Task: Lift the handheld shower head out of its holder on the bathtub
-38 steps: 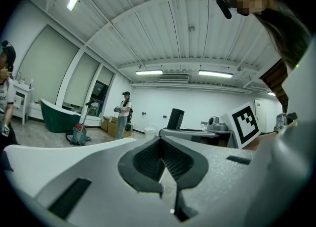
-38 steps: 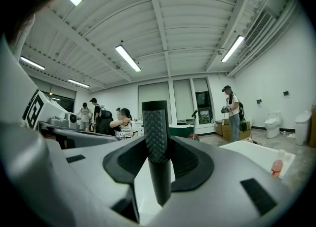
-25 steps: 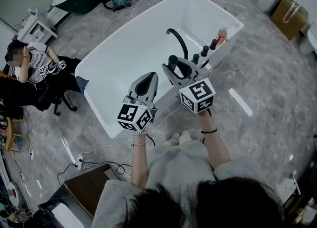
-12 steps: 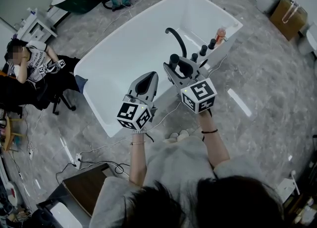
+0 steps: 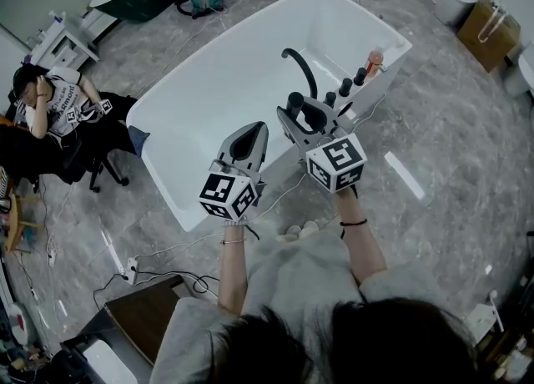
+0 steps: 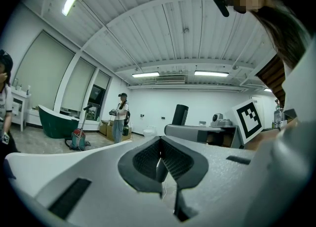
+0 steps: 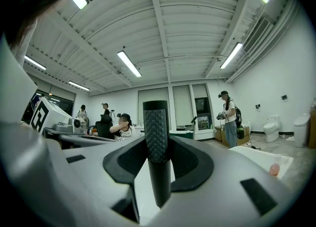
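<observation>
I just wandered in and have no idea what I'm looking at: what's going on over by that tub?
A person stands over a white freestanding bathtub with a two-jaw gripper in each hand. The right gripper is closed on the black, textured handheld shower head, holding it upright near the tub's black taps. The left gripper is shut and empty, held alongside above the tub.

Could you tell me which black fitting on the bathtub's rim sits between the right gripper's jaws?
The textured, upright handheld shower head, nearest the person; the three knobs and the curved spout stand free.
</observation>
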A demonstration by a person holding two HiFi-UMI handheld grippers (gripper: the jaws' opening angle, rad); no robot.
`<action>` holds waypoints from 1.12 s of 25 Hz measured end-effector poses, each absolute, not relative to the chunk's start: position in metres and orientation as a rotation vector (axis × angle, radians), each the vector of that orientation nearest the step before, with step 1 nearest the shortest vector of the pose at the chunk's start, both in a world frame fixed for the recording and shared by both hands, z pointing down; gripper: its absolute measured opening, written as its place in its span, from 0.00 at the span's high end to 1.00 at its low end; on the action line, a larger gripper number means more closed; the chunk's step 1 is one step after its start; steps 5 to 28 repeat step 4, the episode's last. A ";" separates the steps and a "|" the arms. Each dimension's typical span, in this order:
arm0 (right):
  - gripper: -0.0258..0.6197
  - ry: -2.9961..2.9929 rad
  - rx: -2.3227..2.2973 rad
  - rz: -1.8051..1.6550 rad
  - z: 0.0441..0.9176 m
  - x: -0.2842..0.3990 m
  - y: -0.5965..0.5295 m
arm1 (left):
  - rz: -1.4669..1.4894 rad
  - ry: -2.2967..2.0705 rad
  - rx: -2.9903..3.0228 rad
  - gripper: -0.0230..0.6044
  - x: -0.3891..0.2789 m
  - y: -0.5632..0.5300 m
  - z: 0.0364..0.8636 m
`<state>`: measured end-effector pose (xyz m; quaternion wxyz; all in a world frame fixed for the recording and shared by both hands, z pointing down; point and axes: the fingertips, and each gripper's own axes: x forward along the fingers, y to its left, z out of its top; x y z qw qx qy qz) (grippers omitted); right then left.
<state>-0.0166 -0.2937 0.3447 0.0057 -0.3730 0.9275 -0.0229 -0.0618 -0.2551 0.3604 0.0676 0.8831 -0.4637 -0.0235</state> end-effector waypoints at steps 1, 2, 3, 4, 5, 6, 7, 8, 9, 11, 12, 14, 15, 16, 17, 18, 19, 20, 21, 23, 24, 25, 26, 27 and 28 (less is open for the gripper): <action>0.75 2.904 -1.167 -0.071 0.344 -0.017 -0.294 | -0.070 -1.395 2.661 0.96 -0.062 -0.255 0.360; 0.75 2.904 -1.166 -0.071 0.344 -0.018 -0.294 | -0.070 -1.392 2.661 0.96 -0.063 -0.256 0.360; 0.75 2.904 -1.165 -0.071 0.344 -0.018 -0.294 | -0.070 -1.389 2.661 0.96 -0.063 -0.256 0.360; 0.75 2.905 -1.165 -0.071 0.344 -0.019 -0.293 | -0.069 -1.387 2.661 0.96 -0.064 -0.256 0.360; 0.75 2.905 -1.165 -0.071 0.344 -0.019 -0.293 | -0.069 -1.387 2.661 0.96 -0.064 -0.256 0.360; 0.75 2.905 -1.165 -0.071 0.344 -0.019 -0.293 | -0.069 -1.387 2.661 0.96 -0.064 -0.256 0.360; 0.75 2.905 -1.165 -0.071 0.344 -0.019 -0.293 | -0.069 -1.387 2.661 0.96 -0.064 -0.256 0.360; 0.75 2.905 -1.165 -0.071 0.344 -0.019 -0.293 | -0.069 -1.387 2.661 0.96 -0.064 -0.256 0.360; 0.75 2.905 -1.165 -0.071 0.344 -0.019 -0.293 | -0.069 -1.387 2.661 0.96 -0.064 -0.256 0.360; 0.75 2.905 -1.165 -0.071 0.344 -0.019 -0.293 | -0.069 -1.387 2.661 0.96 -0.064 -0.256 0.360; 0.75 2.905 -1.165 -0.071 0.344 -0.019 -0.293 | -0.069 -1.387 2.661 0.96 -0.064 -0.256 0.360; 0.75 2.905 -1.165 -0.071 0.344 -0.019 -0.293 | -0.069 -1.387 2.661 0.96 -0.064 -0.256 0.360; 0.75 2.905 -1.165 -0.071 0.344 -0.019 -0.293 | -0.069 -1.387 2.661 0.96 -0.064 -0.256 0.360; 0.75 2.905 -1.165 -0.071 0.344 -0.019 -0.293 | -0.069 -1.387 2.661 0.96 -0.064 -0.256 0.360; 0.75 2.905 -1.165 -0.071 0.344 -0.019 -0.293 | -0.069 -1.387 2.661 0.96 -0.064 -0.256 0.360; 0.75 2.905 -1.165 -0.071 0.344 -0.019 -0.293 | -0.069 -1.387 2.661 0.96 -0.064 -0.256 0.360; 0.75 2.905 -1.165 -0.071 0.344 -0.019 -0.293 | -0.069 -1.387 2.661 0.96 -0.064 -0.256 0.360; 0.75 2.905 -1.165 -0.071 0.344 -0.019 -0.293 | -0.069 -1.387 2.661 0.96 -0.064 -0.256 0.360; 0.75 2.905 -1.165 -0.071 0.344 -0.019 -0.293 | -0.069 -1.387 2.661 0.96 -0.064 -0.256 0.360; 0.75 2.905 -1.165 -0.071 0.344 -0.019 -0.293 | -0.069 -1.387 2.661 0.96 -0.064 -0.256 0.360; 0.75 2.905 -1.165 -0.071 0.344 -0.019 -0.293 | -0.069 -1.387 2.661 0.96 -0.064 -0.256 0.360; 0.75 2.905 -1.165 -0.071 0.344 -0.019 -0.293 | -0.069 -1.387 2.661 0.96 -0.064 -0.256 0.360; 0.75 2.905 -1.165 -0.071 0.344 -0.019 -0.293 | -0.069 -1.387 2.661 0.96 -0.064 -0.256 0.360; 0.75 2.905 -1.165 -0.071 0.344 -0.019 -0.293 | -0.069 -1.387 2.661 0.96 -0.064 -0.256 0.360; 0.75 2.905 -1.165 -0.071 0.344 -0.019 -0.293 | -0.069 -1.387 2.661 0.96 -0.064 -0.256 0.360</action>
